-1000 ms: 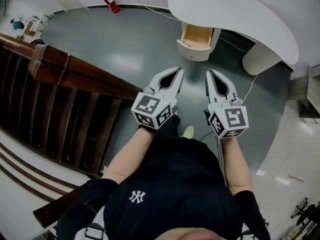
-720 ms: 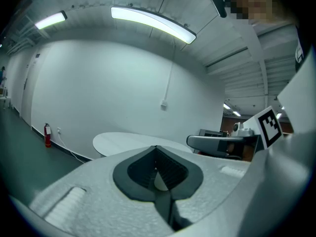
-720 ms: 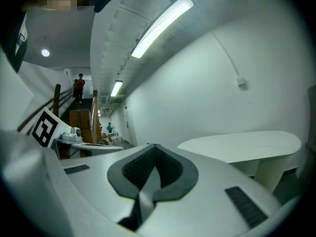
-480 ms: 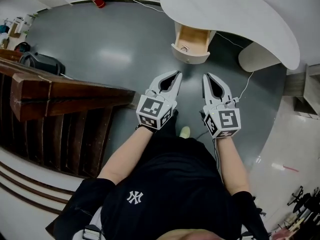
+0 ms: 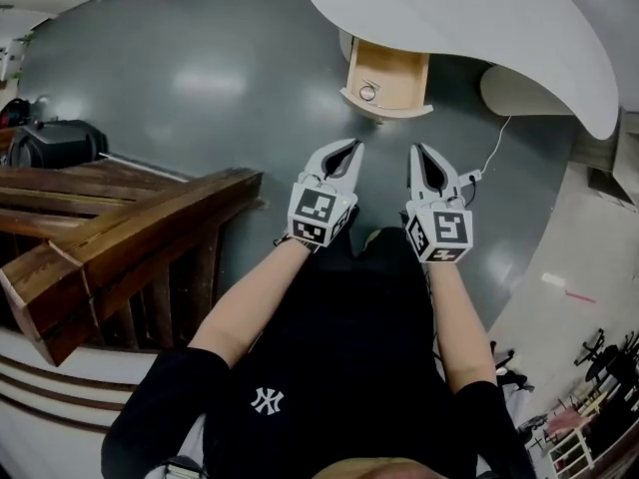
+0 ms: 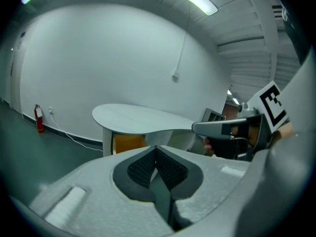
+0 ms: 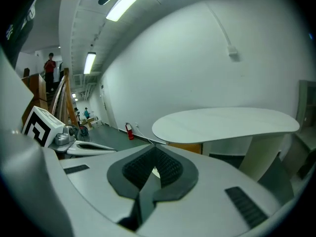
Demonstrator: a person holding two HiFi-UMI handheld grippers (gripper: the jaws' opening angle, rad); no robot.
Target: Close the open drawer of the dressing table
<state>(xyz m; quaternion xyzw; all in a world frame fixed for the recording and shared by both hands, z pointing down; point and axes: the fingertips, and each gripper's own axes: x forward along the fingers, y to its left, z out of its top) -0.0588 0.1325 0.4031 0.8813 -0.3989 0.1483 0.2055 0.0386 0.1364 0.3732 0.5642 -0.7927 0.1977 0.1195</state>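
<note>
The open pale-wood drawer (image 5: 384, 76) is sticking out from under the white curved desk (image 5: 479, 28), straight ahead, its slide axis pointing back at the person. The left gripper (image 5: 354, 148) and right gripper (image 5: 417, 150) are hovering short of it, jaws pressed together and empty; neither seems clearly nearer.

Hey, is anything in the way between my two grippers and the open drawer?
Nothing visible. Only bare floor lies between the left gripper, the right gripper and the open drawer of the dressing table.

dressing table (image 5: 479, 28) cut by the top edge; its top covers part of the drawer (image 5: 387, 76).
</note>
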